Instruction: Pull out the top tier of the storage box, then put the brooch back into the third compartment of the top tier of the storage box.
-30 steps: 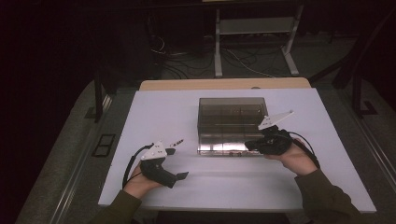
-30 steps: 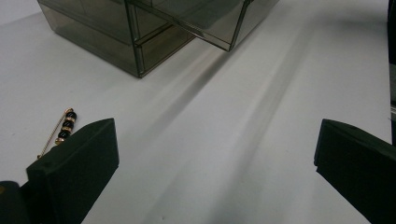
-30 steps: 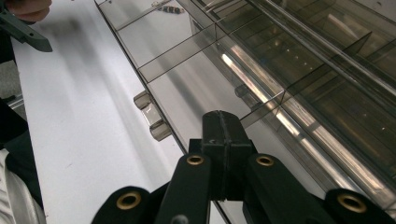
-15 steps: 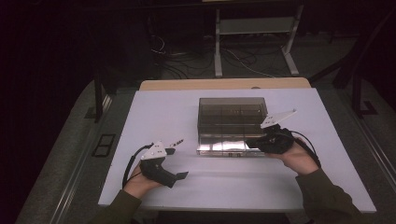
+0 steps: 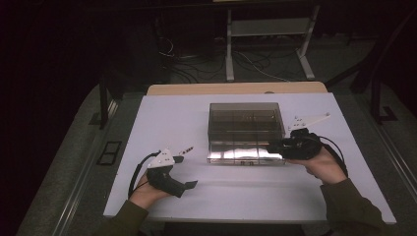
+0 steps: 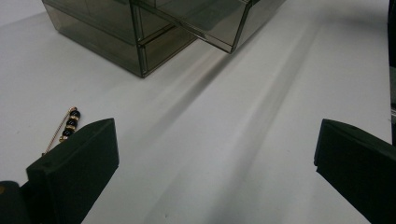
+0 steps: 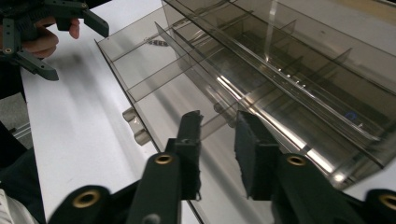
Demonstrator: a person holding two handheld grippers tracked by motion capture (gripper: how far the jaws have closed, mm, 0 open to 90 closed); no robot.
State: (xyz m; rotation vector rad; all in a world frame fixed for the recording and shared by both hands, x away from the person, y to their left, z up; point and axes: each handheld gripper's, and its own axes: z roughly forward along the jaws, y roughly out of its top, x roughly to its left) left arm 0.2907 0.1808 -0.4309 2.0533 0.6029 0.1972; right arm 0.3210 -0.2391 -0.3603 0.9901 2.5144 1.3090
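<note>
While jaws gape, beaded pin (image 6: 70, 127) just beside left gripper (image 6: 215, 163).

Dark olive sleeves (image 5: 353, 209) cover both forearms, each hand gripping a black two-jaw gripper (image 5: 188, 185) with white three-cornered plate, looping black cable and brass-ringed screws.

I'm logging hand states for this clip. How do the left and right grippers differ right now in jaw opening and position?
The left gripper has its jaws spread wide over bare table, near a beaded pin; the right gripper has its jaws much closer together. In the high view the left one sits apart from the smoky clear organizer box, while the right one is at the box's pulled-out drawer. Both have black jaws and are hand-held.
</note>
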